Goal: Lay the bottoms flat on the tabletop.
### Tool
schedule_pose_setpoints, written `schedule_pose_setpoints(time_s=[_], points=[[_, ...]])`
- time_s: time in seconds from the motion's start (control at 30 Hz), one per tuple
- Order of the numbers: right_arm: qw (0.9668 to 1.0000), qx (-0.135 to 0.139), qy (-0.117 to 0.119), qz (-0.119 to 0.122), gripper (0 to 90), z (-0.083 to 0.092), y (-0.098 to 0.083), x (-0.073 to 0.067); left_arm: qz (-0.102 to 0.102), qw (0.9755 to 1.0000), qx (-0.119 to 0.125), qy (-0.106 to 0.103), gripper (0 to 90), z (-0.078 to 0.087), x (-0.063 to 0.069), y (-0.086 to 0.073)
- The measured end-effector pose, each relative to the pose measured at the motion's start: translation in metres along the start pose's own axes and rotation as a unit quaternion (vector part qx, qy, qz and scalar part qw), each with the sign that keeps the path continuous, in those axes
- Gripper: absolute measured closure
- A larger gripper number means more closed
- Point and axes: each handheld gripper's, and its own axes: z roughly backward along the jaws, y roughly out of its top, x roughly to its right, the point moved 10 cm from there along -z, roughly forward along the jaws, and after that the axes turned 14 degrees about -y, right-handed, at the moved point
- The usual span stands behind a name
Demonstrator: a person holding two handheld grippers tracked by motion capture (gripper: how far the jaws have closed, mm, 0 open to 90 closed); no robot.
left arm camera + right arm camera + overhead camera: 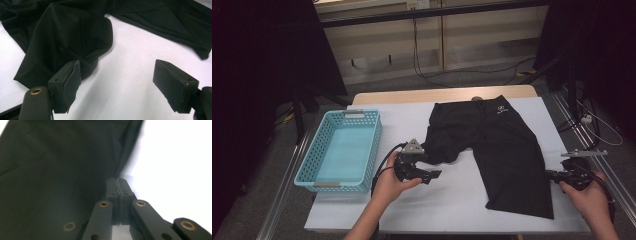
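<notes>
Black shorts [499,145] lie flat on the white table cover, waistband away from me, with the left leg [62,40] folded up into a bunch. My left gripper [432,175] rests just in front of that bunch, jaws wide open over bare cover [120,82]. One of its pads [67,82] sits close to the fold; nothing is between the jaws. My right gripper [553,175] is at the outer edge of the right leg, low on the table. Its jaws [117,182] are shut, pinching the edge of the black fabric [50,170].
A light blue plastic basket [312,167] stands at the left of the table, with nothing in it. White cover [437,205] lies bare in front of the shorts. Table edges are near both hands; cables trail on the floor beyond.
</notes>
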Motion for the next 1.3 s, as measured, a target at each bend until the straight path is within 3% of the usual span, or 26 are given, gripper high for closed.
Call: schedule_pose_setpoints(time_s=[0.07,0.13,0.2,0.33,0.5,0.7,0.83,0.9,0.93,1.0,1.07,1.3], points=[[1.0000,0.004,-0.003,-0.001,88.8,0.000,-0.001,0.006,0.001,1.0000,0.003,0.001,22.3,0.000,-0.001,0.000],[0.9996,0.011,-0.026,0.008,83.4,0.000,0.000,0.009,0.001,1.0000,0.001,0.001,22.4,0.000,-0.002,0.000],[0.9994,0.015,-0.026,0.015,78.1,0.003,0.002,0.005,0.001,1.0000,0.001,0.001,22.4,0.000,-0.002,0.000],[0.9983,0.048,-0.002,0.033,65.8,0.008,0.016,-0.021,0.003,1.0000,0.002,0.001,22.2,-0.001,-0.002,0.000],[0.9948,0.060,0.042,0.070,60.9,0.009,0.024,-0.072,0.002,1.0000,0.002,0.003,21.7,-0.001,-0.002,-0.001],[0.9873,0.071,0.097,0.104,65.0,0.007,0.033,-0.134,0.002,1.0000,0.001,-0.001,21.8,-0.001,-0.001,-0.001],[0.9834,0.062,0.109,0.131,68.3,0.001,0.032,-0.161,0.003,1.0000,0.002,0.001,21.7,0.000,-0.002,-0.001],[0.9824,0.050,0.076,0.164,68.5,-0.007,0.028,-0.164,0.003,1.0000,0.002,0.002,21.7,0.000,-0.002,-0.001],[0.9815,0.047,0.075,0.170,70.3,-0.010,0.026,-0.168,0.004,1.0000,0.002,0.003,21.7,0.001,-0.003,-0.001],[0.9788,0.057,0.080,0.180,85.8,-0.010,0.028,-0.171,0.004,1.0000,0.002,0.003,21.7,0.001,-0.003,-0.001],[0.9791,0.060,0.084,0.175,90.0,-0.013,0.032,-0.174,0.004,1.0000,0.001,0.003,21.7,0.000,-0.003,-0.001],[0.9804,0.082,0.097,0.150,88.1,-0.029,0.053,-0.186,0.003,1.0000,-0.002,0.001,21.7,-0.001,-0.003,-0.002]])
